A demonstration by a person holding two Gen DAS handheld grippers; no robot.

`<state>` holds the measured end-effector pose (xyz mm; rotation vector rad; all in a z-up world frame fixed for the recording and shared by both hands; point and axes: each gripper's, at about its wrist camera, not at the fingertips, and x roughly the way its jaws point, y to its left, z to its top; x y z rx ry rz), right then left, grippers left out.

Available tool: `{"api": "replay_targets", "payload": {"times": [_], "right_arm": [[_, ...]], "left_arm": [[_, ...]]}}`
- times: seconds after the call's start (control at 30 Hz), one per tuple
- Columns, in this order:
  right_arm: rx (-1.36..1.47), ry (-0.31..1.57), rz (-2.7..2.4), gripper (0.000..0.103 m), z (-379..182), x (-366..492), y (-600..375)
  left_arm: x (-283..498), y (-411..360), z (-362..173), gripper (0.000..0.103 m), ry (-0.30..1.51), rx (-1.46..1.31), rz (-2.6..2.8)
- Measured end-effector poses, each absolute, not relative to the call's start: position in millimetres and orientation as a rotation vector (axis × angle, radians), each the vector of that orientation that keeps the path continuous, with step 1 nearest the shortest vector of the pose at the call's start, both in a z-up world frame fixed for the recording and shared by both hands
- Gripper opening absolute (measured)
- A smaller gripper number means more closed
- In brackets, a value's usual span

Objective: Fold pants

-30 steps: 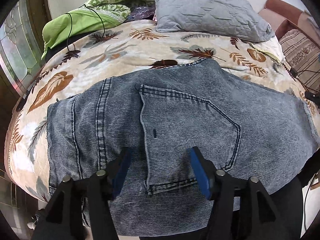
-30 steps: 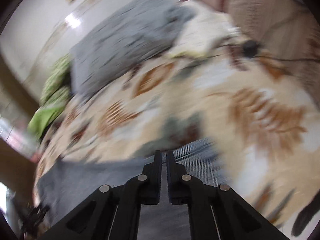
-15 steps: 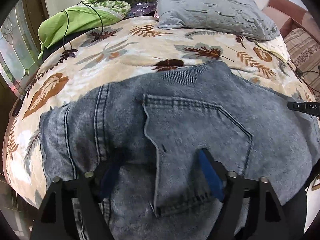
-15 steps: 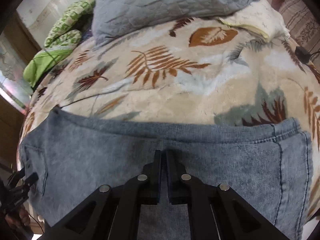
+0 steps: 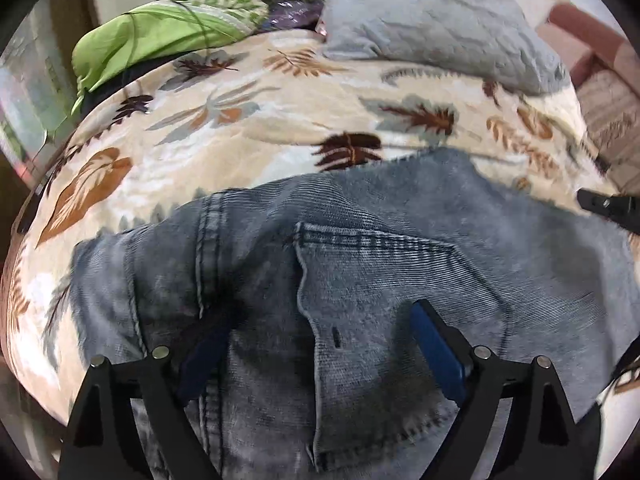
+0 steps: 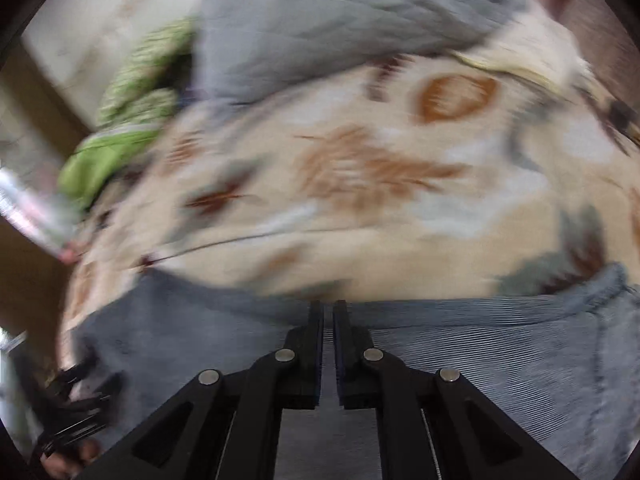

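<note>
Grey-blue denim pants point(image 5: 360, 280) spread flat on a leaf-print bedspread point(image 5: 248, 120), seat side up, back pocket point(image 5: 392, 304) right between and just ahead of the left claw point(image 5: 320, 344). Left claw wide open, blue-padded fingers point(image 5: 436, 344) splayed either side of the pocket's near edge, gripping nothing. Left finger down in the shadow by the double-stitched seam, right finger over the pocket panel. Hard to tell if the pads are actually pressing on the cloth or just above it.

Beyond the left claw: edge of the pants, then bare bedspread, then a grey quilted pillow point(image 5: 432, 28) far ahead and slightly right. Green bedding point(image 5: 160, 36) bunched far ahead to the left with a thin dark cable point(image 5: 132, 40) draped over it. Tip of the other tool poking in at the far right edge.

Right wrist view pretty smeared with motion blur. Right claw point(image 6: 328, 316) closed down to a thin slit, fingertips point(image 6: 316, 320) sitting right at the far edge of the pants point(image 6: 500, 360). Can't make out any fabric caught in that slit, so no real way to say whether it's pinching anything. Denim under and to both sides of the claw, hem band off to the right. Bedspread point(image 6: 400, 208) straight ahead, grey pillow point(image 6: 340, 20) past that, green bedding point(image 6: 104, 160) off to the left.
</note>
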<state>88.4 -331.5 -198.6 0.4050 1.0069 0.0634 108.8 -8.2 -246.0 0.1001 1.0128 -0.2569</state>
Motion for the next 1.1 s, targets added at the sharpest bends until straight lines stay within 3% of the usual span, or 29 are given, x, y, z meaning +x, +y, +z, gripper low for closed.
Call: {"api": "replay_targets", "payload": {"times": [0.2,0.4,0.7,0.83,0.9,1.1], "right_arm": [[0.381,1.059,0.254,0.007,-198,101,-258],[0.272,1.127,0.245,0.007,-220,116,-209],[0.28,1.165,0.148,0.007,-246,148,-206],[0.308,1.17,0.122,0.006,-251,162,-206],[0.287,1.168,0.118,0.006,-251,167,-203],[0.371,1.097,0.114,0.006,-231,152,-220]], "left_arm": [[70,25,-211,0.091,0.911,0.11,-0.198],[62,67,-218,0.091,0.945,0.119,-0.082],[86,85,-260,0.092,1.054,0.088,-0.035],[91,90,-267,0.102,1.062,0.075,-0.028],[93,92,-270,0.103,1.063,0.065,-0.026],[76,81,-239,0.101,1.012,0.103,-0.011]]}}
